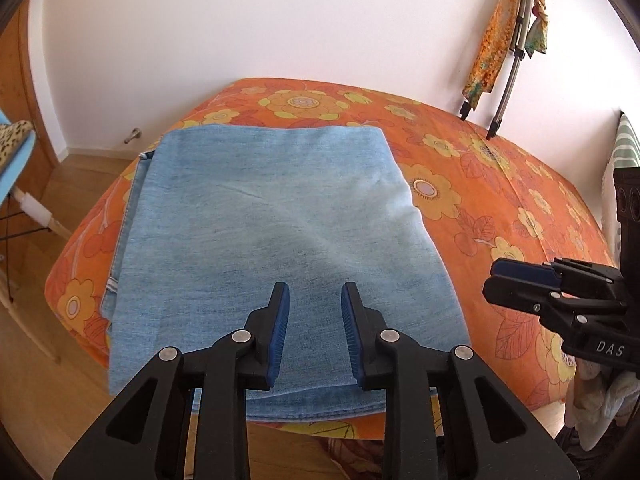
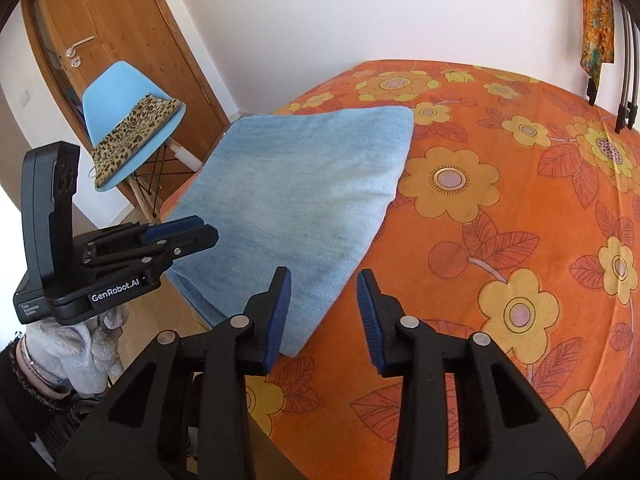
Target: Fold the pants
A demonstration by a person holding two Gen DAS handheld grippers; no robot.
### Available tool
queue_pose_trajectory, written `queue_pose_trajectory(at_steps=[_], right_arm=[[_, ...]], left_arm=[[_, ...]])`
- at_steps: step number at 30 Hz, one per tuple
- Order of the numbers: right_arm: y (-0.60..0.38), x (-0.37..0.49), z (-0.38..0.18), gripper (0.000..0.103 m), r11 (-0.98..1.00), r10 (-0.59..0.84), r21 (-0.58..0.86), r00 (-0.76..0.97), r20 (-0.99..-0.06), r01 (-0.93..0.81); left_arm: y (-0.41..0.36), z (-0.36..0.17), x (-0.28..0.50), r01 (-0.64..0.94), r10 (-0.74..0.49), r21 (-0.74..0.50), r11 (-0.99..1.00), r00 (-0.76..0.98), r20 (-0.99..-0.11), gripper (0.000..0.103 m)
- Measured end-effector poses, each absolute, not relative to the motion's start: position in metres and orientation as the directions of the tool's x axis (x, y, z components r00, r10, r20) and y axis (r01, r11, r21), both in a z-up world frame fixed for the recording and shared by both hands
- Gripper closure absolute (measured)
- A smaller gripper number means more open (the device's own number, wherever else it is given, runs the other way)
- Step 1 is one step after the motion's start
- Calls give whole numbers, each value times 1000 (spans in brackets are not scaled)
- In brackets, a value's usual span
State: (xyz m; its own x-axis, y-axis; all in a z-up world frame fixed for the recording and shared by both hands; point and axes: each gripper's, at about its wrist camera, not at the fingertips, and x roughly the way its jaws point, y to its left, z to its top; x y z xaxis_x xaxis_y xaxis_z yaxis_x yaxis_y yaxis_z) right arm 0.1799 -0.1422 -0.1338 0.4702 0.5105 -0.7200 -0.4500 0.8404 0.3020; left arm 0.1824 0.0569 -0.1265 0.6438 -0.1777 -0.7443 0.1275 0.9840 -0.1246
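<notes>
Light blue denim pants (image 1: 272,240) lie folded in a flat rectangle at the near left corner of the bed; they also show in the right wrist view (image 2: 304,200). My left gripper (image 1: 314,292) is open and empty, hovering over the near edge of the pants. My right gripper (image 2: 324,280) is open and empty, just above the near right corner of the pants. The right gripper also shows side-on at the right of the left wrist view (image 1: 496,280). The left gripper also shows at the left of the right wrist view (image 2: 208,232).
The bed has an orange flowered cover (image 1: 500,200). A tripod with scarves (image 1: 516,40) leans on the wall at the far right. A blue chair with a leopard cushion (image 2: 132,120) stands left of the bed by a wooden door (image 2: 120,20).
</notes>
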Motion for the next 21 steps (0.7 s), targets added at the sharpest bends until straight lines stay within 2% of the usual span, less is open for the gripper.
queue_pose_trajectory(at_steps=[12,15,16,18,20,21], right_arm=[[-117,171,-148,71,815,494,226,434,-753,-534],[-116,174,-147,71,814,497,232,432,-753,-533],[-116,175,-147,70,814,499,235,432,-751,-531],[-117,177,-145,65,815,501,237,438,-746,-529],[-118,179,-144,44,822,495,230,453,-741,-521],[-119,180,-144,41,828,491,228,466,-736,-512]], left_arm=[[57,-144,197,110,-145,-98,989,601,-786,77],[62,-141,200,116,-155,-106,988,589,-793,73],[63,-139,202,115,-141,-89,989,593,-793,68],[68,-135,206,115,-114,-55,992,605,-788,62],[76,-133,211,105,-87,-28,994,614,-785,57],[81,-132,214,100,-78,-20,995,617,-783,56]])
